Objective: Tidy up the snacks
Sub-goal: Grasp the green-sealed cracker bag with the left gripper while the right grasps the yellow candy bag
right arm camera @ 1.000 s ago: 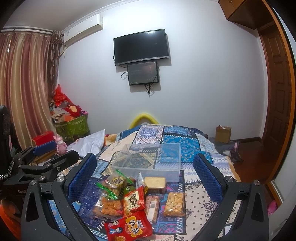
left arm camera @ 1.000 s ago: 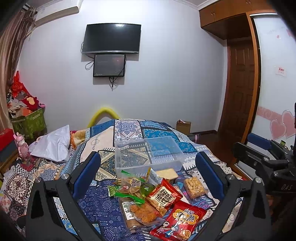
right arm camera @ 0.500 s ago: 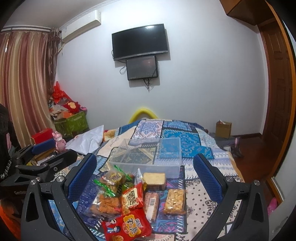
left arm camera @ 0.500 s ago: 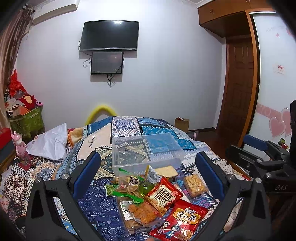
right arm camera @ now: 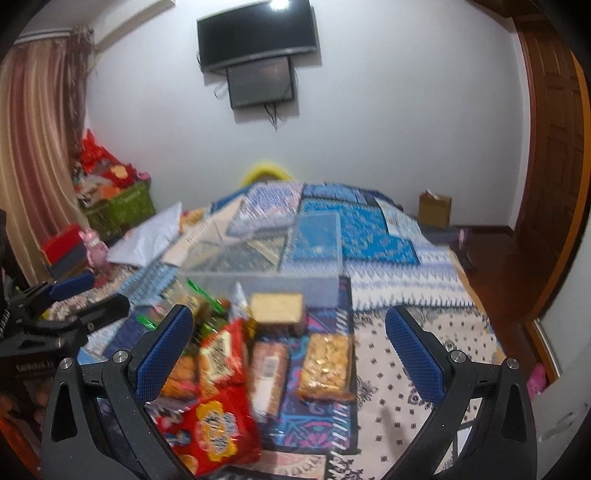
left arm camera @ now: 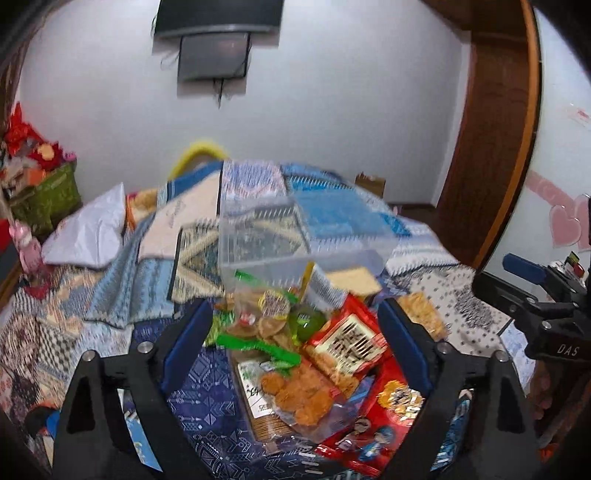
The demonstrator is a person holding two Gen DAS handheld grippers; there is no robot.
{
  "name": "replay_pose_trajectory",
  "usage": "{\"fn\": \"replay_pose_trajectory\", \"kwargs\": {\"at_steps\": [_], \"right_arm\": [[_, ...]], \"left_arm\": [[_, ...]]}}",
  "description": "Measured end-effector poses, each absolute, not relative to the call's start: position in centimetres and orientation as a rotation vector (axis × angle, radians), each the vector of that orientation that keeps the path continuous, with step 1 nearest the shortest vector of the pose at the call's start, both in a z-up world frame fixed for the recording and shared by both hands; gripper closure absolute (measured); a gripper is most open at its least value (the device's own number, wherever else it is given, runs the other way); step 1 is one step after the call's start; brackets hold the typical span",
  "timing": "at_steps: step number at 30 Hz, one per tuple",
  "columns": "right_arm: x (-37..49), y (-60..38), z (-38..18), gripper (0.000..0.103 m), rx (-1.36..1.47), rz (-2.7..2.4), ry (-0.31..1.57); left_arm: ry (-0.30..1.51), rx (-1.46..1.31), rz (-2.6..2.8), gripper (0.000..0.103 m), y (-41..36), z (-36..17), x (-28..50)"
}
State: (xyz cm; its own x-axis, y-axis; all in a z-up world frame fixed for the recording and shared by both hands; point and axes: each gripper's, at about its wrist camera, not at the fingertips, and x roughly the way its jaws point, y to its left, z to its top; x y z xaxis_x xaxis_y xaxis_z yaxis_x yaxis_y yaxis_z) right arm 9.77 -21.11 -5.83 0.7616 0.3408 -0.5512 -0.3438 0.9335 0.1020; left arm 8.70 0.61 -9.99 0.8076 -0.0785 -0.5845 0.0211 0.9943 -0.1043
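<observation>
A pile of snack packets lies on the patterned bedspread in front of an empty clear plastic box, which also shows in the right wrist view. The pile holds a red packet, a clear bag of orange biscuits, a cake slice, a peanut bar and a big red bag. My left gripper is open and empty, just above the pile. My right gripper is open and empty over the packets.
The bedspread covers a bed. A white pillow lies at the left. A green basket of clutter stands by the curtain. A wooden door and a cardboard box are at the right. A TV hangs on the wall.
Both grippers have moved forward and down toward the snack pile, which now looks larger and lies between their fingers. Both stay open.
</observation>
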Motion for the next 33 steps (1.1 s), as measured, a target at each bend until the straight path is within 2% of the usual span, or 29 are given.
{"fn": "replay_pose_trajectory", "kwargs": {"at_steps": [7,18,20,24,26,29,31,33], "right_arm": [[11.9,-21.3,-8.7,0.019,-0.016,0.377,0.728],[14.5,-21.3,-12.5,0.033,-0.015,0.38,0.871],[15.0,-21.4,-13.1,0.038,0.004,0.392,0.9],[15.2,-21.6,-13.8,0.04,0.021,0.385,0.924],[15.3,-21.7,-14.1,0.05,0.034,0.387,0.937],[15.5,-22.0,-14.6,0.055,0.062,0.391,0.956],[15.6,-22.3,-14.8,0.055,0.085,0.399,0.959],[15.7,-22.3,-14.8,0.056,0.088,0.4,0.959]], "left_arm": [[0.731,-0.165,-0.011,0.021,3.3,-13.0,11.6],[0.844,-0.086,-0.034,0.021,3.5,-15.4,16.7],[0.863,-0.066,-0.043,0.021,3.2,-15.9,17.4],[0.901,-0.051,-0.057,0.021,2.9,-16.9,18.5],[0.917,-0.058,-0.059,0.021,3.0,-17.4,18.9],[0.927,-0.075,-0.055,0.021,3.1,-18.0,19.2],[0.929,-0.079,-0.052,0.024,3.1,-18.2,19.2],[0.948,-0.087,-0.069,0.032,3.0,-18.8,19.5]]}}
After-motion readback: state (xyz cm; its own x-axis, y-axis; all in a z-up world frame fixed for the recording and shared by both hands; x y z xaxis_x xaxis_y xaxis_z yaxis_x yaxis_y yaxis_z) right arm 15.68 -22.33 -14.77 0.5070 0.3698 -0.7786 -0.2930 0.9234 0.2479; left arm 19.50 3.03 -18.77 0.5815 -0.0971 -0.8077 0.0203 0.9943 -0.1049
